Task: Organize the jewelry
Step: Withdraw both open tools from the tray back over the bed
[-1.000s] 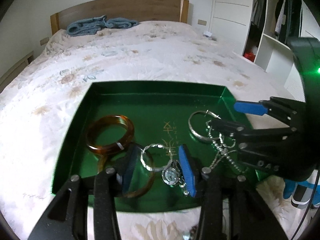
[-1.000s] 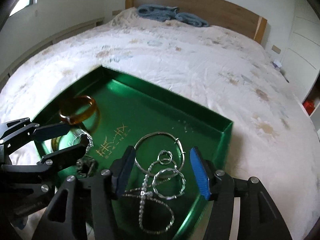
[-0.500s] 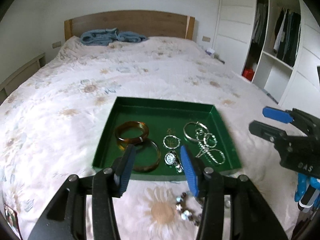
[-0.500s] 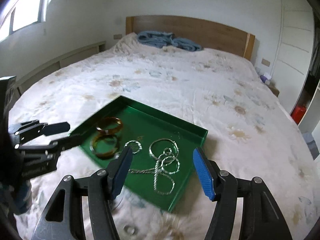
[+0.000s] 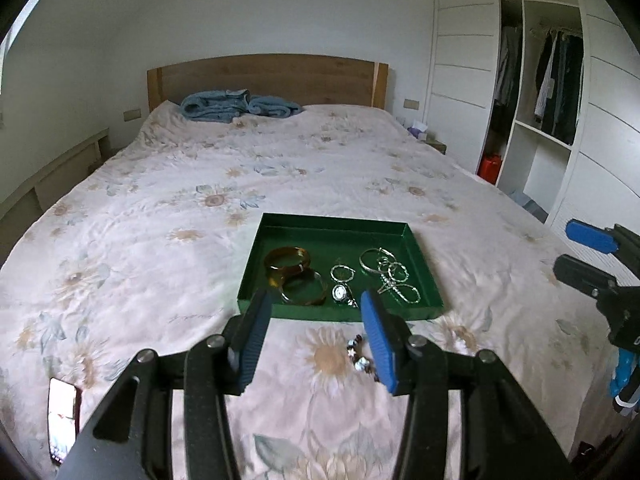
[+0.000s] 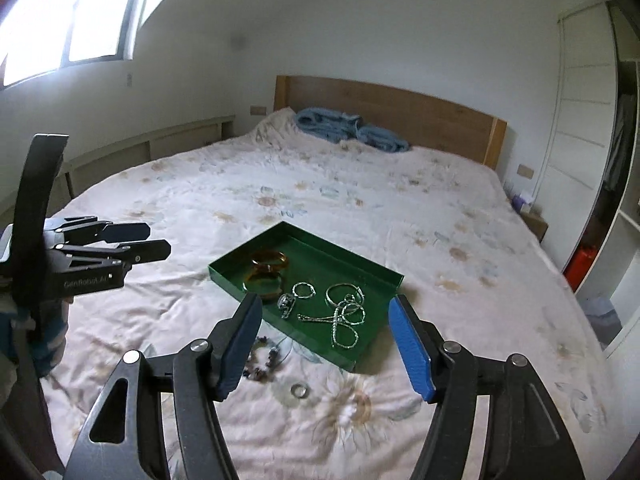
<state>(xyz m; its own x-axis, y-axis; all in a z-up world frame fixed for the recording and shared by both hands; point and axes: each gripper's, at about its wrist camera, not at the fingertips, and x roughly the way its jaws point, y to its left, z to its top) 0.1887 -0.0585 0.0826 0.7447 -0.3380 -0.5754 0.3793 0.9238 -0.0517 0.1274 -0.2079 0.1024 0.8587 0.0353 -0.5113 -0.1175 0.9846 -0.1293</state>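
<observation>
A green tray lies on the bed. In it are two amber bangles, a small watch, silver rings and a silver chain. A beaded bracelet and a small silver ring lie on the sheet in front of the tray. My left gripper is open and empty, held back above the bracelet. My right gripper is open and empty, above the tray's near corner.
The bed has a floral sheet, a blue blanket and a wooden headboard. A phone lies at the bed's near left edge. An open wardrobe stands on the right.
Both grippers have pulled back and up from the tray, so the whole bed now shows. Both stay open and empty. The jewelry in the tray has not moved.
</observation>
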